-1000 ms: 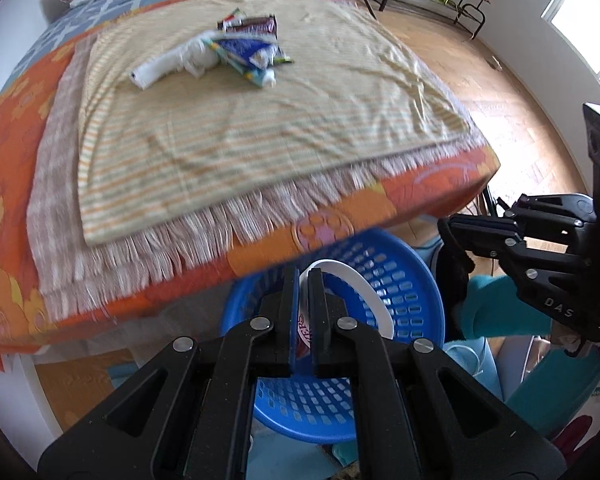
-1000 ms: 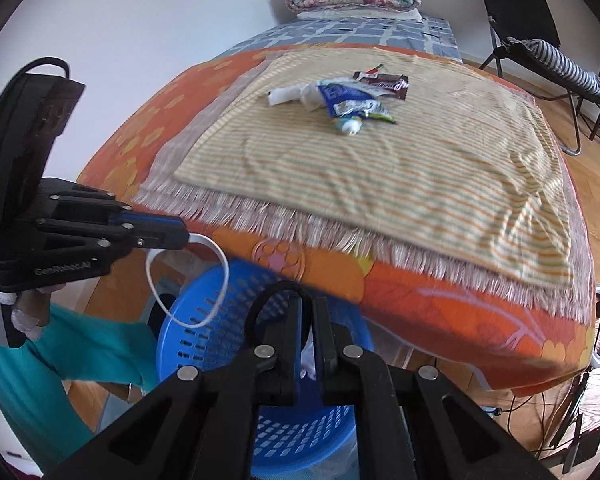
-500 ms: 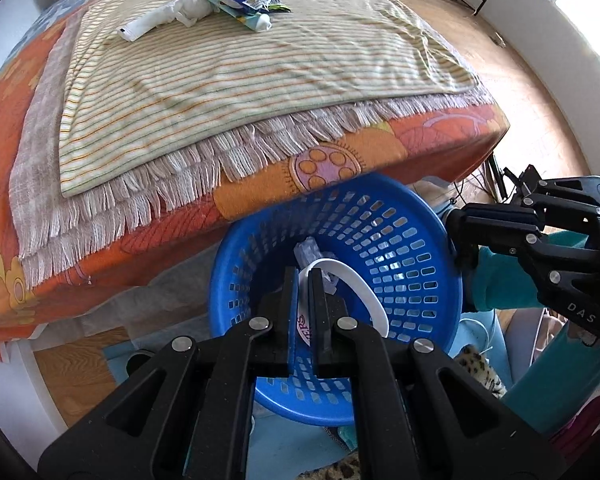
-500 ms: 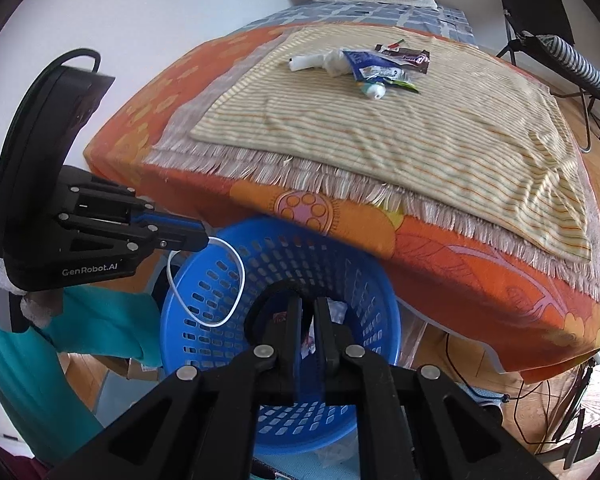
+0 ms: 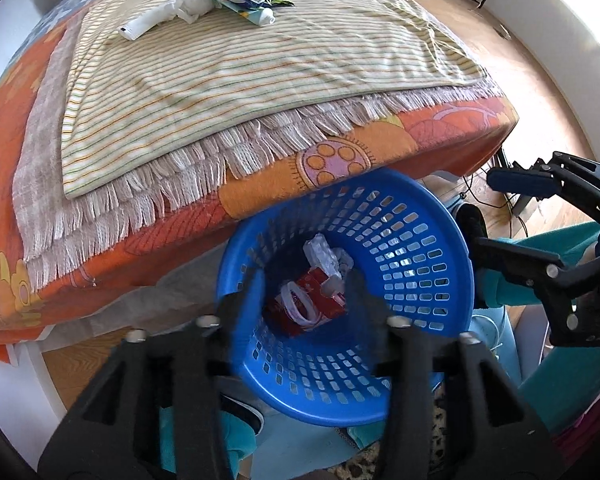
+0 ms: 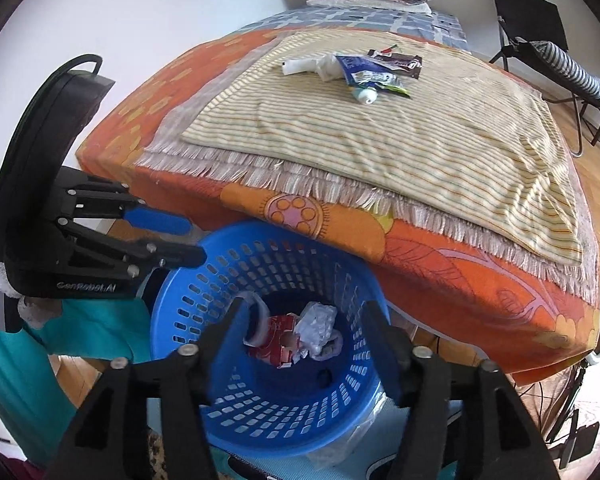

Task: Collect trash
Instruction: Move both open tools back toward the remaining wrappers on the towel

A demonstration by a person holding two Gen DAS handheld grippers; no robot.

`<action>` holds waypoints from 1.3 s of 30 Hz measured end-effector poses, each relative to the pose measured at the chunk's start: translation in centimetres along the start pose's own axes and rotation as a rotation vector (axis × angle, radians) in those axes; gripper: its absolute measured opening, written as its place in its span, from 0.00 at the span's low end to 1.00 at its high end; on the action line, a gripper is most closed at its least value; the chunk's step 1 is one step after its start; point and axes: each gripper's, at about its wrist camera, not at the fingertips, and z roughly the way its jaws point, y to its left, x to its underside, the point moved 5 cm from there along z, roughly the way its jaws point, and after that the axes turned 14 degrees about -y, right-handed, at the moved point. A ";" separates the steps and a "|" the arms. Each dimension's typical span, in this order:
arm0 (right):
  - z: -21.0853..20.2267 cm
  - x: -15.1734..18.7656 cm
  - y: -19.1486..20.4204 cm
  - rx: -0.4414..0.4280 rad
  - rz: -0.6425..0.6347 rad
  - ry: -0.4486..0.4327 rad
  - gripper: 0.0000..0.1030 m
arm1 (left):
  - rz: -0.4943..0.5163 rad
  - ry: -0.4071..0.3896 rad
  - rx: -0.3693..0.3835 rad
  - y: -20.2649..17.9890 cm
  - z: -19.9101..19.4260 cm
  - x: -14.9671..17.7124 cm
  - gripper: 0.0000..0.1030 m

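Several pieces of trash, a red carton [image 5: 316, 304] with a white loop across it and crumpled clear plastic [image 6: 318, 326], lie at the bottom of a round blue perforated plastic basket [image 5: 432, 240] standing against the bed's edge. Both tongs hang above its rim, jaws opening, nothing between them: left gripper [image 5: 304, 292], right gripper [image 6: 304, 320]. More wrappers [image 6: 364, 72] and a white tube [image 5: 148, 24] sit far off on the striped, fringed cloth [image 5: 228, 92] over an orange floral bedcover [image 6: 460, 268].

left tool [image 5: 306, 296]: black, silver screws | right tool [image 6: 302, 328]: black, blue pads | clothing [image 6: 16, 360]: teal
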 end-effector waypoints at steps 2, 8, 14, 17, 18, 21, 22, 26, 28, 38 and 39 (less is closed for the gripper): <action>0.0 -0.1 -0.2 0.005 0.005 -0.002 0.72 | 0.003 0.003 0.001 0.1 0.0 0.0 0.49; 0.2 -0.5 -0.8 0.016 0.025 0.000 0.84 | 0.004 0.005 0.003 0.4 0.0 -0.4 0.51; 0.5 -1.4 -1.4 0.005 0.050 0.010 0.84 | 0.026 -0.030 -0.019 1.5 -0.8 -2.7 0.51; 0.3 -2.7 -2.0 0.002 0.073 -0.004 0.85 | 0.029 -0.064 -0.027 2.3 -1.4 -4.6 0.51; 0.2 -3.2 -2.3 -0.001 0.081 -0.009 0.85 | 0.031 -0.075 -0.029 2.6 -1.5 -5.2 0.51; -0.1 -5.1 -3.0 0.001 0.086 -0.033 0.85 | 0.040 -0.114 -0.039 3.9 -1.9 -7.3 0.51; -0.2 -5.8 -3.2 0.004 0.079 -0.040 0.87 | 0.037 -0.122 -0.040 4.4 -1.9 -8.0 0.51; 0.0 -9.0 -4.7 0.008 0.074 -0.072 0.89 | 0.026 -0.159 -0.080 7.2 -1.6 -11.0 0.51; 0.4 -10.4 -5.7 0.016 0.081 -0.084 0.89 | 0.028 -0.169 -0.103 8.5 -1.4 -12.2 0.51; 4.1 -18.3 -12.0 0.057 0.155 -0.145 0.89 | 0.012 -0.203 -0.119 12.5 1.5 -20.1 0.51; 4.5 -18.9 -12.4 0.060 0.156 -0.148 0.89 | 0.015 -0.204 -0.117 12.6 1.9 -20.7 0.51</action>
